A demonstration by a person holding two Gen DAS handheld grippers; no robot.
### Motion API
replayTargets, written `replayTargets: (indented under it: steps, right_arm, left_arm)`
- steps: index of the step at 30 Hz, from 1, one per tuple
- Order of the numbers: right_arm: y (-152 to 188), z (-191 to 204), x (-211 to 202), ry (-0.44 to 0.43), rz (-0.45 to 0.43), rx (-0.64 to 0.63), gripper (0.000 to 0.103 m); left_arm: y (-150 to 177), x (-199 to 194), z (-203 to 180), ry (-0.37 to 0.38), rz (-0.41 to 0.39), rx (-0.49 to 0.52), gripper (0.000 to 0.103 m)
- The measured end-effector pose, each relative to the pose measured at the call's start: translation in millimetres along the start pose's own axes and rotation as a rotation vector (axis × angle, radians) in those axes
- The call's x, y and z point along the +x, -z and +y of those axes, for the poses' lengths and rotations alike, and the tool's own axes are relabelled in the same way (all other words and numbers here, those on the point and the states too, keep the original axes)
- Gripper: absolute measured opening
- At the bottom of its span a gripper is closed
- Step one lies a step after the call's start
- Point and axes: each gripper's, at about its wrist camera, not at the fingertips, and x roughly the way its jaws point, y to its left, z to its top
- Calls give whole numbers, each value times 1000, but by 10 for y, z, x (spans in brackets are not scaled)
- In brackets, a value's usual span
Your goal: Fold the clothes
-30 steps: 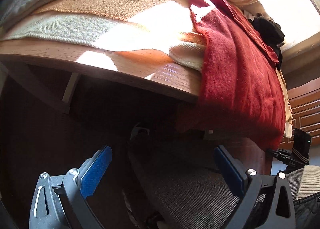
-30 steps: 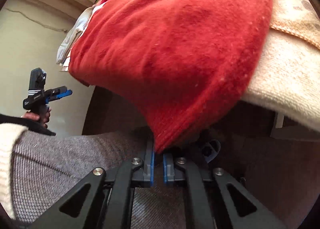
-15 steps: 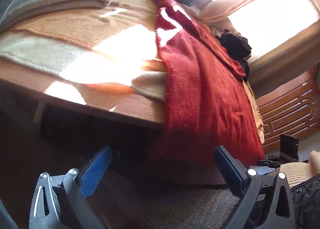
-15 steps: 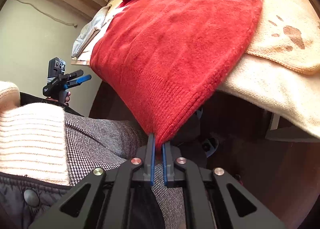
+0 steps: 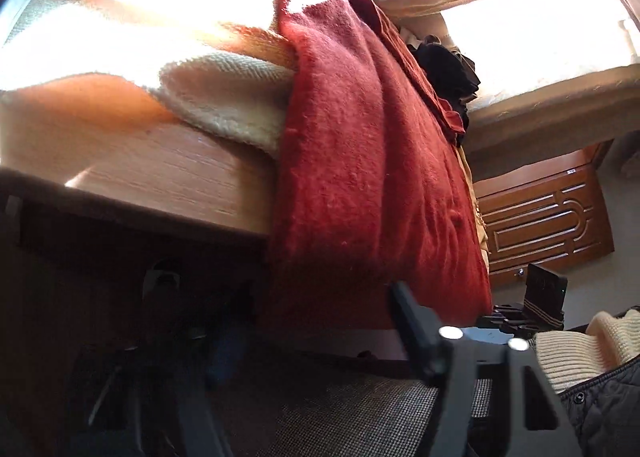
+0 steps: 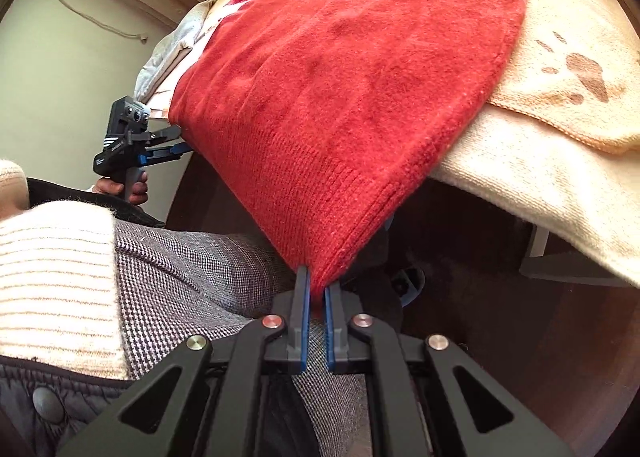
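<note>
Red sweater (image 6: 352, 105) runs lengthwise away from the right gripper (image 6: 316, 289), jaws clamped on its hem corner; left gripper (image 6: 172, 141) jaws together at the opposite corner, can't tell what they caught.

Table (image 5: 168, 173): wooden, sunlit at its edge.
Cream blanket (image 5: 224, 97): lay on the table, its rounded corner near the edge.
Stained cloth (image 6: 576, 69): pale orange with brown spots, lay on a cream layer.
Door (image 5: 544, 217): brown carved panels, at the right.
Wall (image 6: 60, 69): pale, with a thin cable.
</note>
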Motion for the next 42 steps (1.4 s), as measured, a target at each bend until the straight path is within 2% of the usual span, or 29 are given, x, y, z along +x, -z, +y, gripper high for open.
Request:
replayTargets:
  steps: [6,10,16,21,24,27,31,32,37,38,40,41,42]
  right_arm:
    - [10,-7,6,6,-18,5,7]
    - [24,-5,-77,11,-36,1,7]
    - [-95,132,-313,16,-111,-34,7]
    - [-297,240,-594,49,-219,-72,7]
    - [-455,269,-686,81,-278,-72,7]
    - [-627,191,-763,119,-326,-51,7]
    - [-953,7,-811,174,-379,-5,7]
    - [-1045,-59,-810,185,-392,20,7]
    - [-1479,-460,-680,275,-407,158,7]
    - [-1557,-532,-613,293,-405,179,7]
    - [-1699,-695,-483,289,-394,237,8]
    - [-1750,-748,-456,286,-398,262,10]
    - [-1792,-786,-448,284,-406,286,12]
  left_arm:
    - [179,-227,-221,-1,-54,26,10]
    - [52,-561,-242,-5,-105,57,10]
    - [-212,-901,-568,29,-187,142,10]
    - [-512,-897,-859,53,-236,181,10]
    - [-719,-866,-907,49,-246,187,10]
    - [-993,-784,-896,36,-254,155,10]
    - [-1404,-636,-762,21,-269,65,10]
    - [-1501,-587,-728,18,-263,55,10]
    - [-1987,-164,-687,-87,-127,71,13]
    - [-2073,-81,-667,-113,-103,73,16]
    - [-2235,22,-608,-165,-81,59,31]
    - [-2316,71,-578,-191,-70,51,52]
    - [-2389,67,-539,-181,-79,27,68]
